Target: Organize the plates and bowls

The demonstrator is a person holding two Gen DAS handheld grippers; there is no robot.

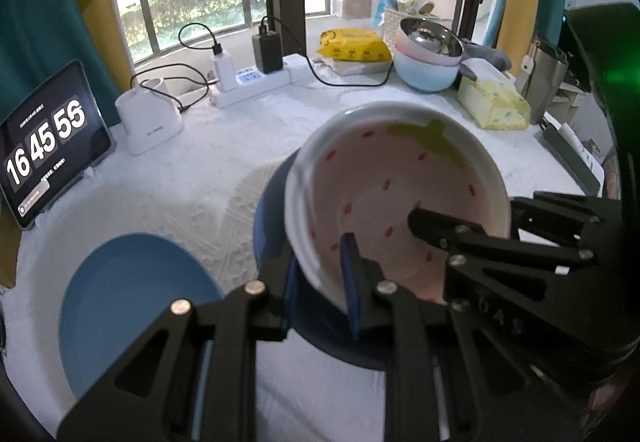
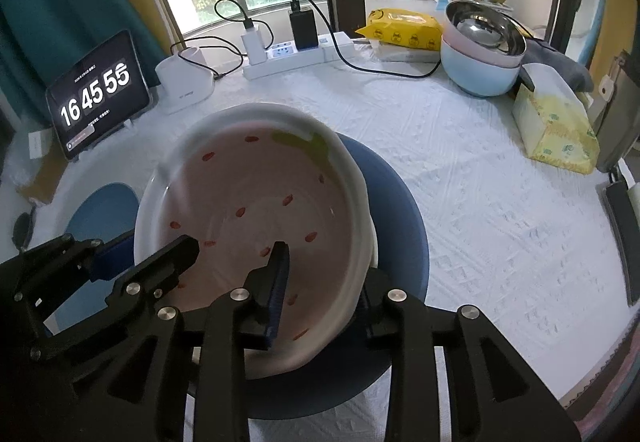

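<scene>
Two black gripper (image 1: pixel 320 274) linkages with triangular cutouts, silver round screws and blue-padded jaws.

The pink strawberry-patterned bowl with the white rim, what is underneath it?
Under the pink strawberry-patterned bowl sits a dark blue round plate, its rim showing around the bowl's right and near sides. The bowl covers the plate's middle, so anything lying there cannot be seen.

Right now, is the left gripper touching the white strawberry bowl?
Touching. In the left wrist view the left gripper has its jaws shut on the rim of the white strawberry-patterned bowl, one finger inside, one outside.
</scene>
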